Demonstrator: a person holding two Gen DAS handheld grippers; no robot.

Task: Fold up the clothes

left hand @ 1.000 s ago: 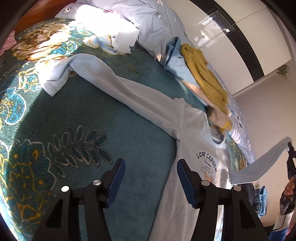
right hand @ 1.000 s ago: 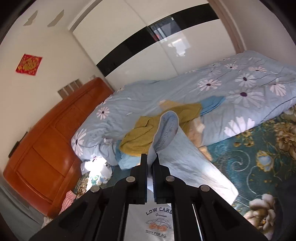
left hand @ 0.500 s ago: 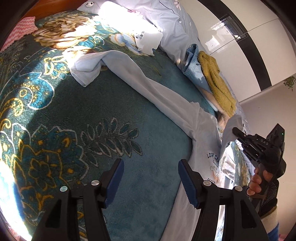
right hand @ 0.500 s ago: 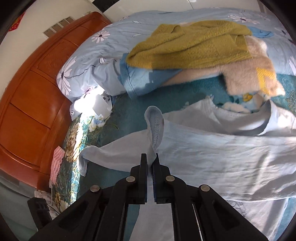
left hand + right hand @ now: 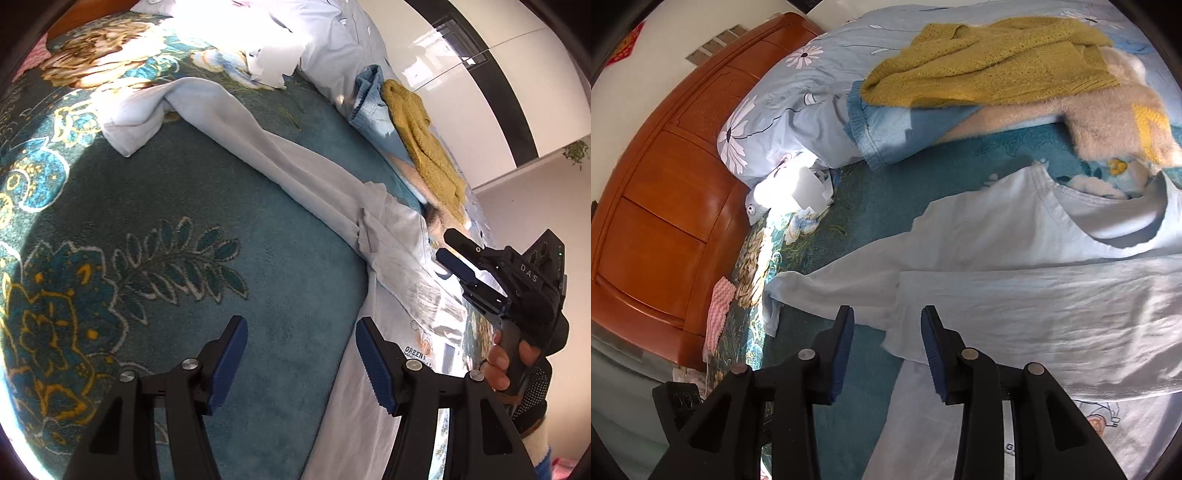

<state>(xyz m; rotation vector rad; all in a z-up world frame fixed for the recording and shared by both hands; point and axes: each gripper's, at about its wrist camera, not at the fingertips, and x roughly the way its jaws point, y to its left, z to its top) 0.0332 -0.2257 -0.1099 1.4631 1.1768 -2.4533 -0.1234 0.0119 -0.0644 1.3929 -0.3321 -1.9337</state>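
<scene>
The pale-blue long-sleeved cotton shirt [image 5: 1015, 266] lies flat on the teal floral bedspread [image 5: 155, 229]. Right tool [image 5: 887, 350] has just been opening above its folded sleeve — nothing pinched; left tool [image 5: 301, 363] hovers spread beside the shirt's hem.

Teal blanket [image 5: 147, 221] w/ gold & blue flower print is covering the bed, sun falling across its far end. Orange wood headboard [image 5: 665, 184] is standing at the bed's end. Pale blue duvet [image 5: 798, 110] w/ daisy print is lying bunched along the blanket's far side, next to the headboard. White packet [image 5: 809, 190] is sitting in the sun just beside the duvet. Pink cloth [image 5: 718, 314] is hanging btwn blanket edge & headboard. Glossy white wardrobe [image 5: 461, 92] w/ a black band [image 5: 517, 110] is standing behind the bed. Red decoration [image 5: 626, 50] is hanging on the wall above the headboard. Small plant [image 5: 574, 153] is showing beside the wardrobe.
</scene>
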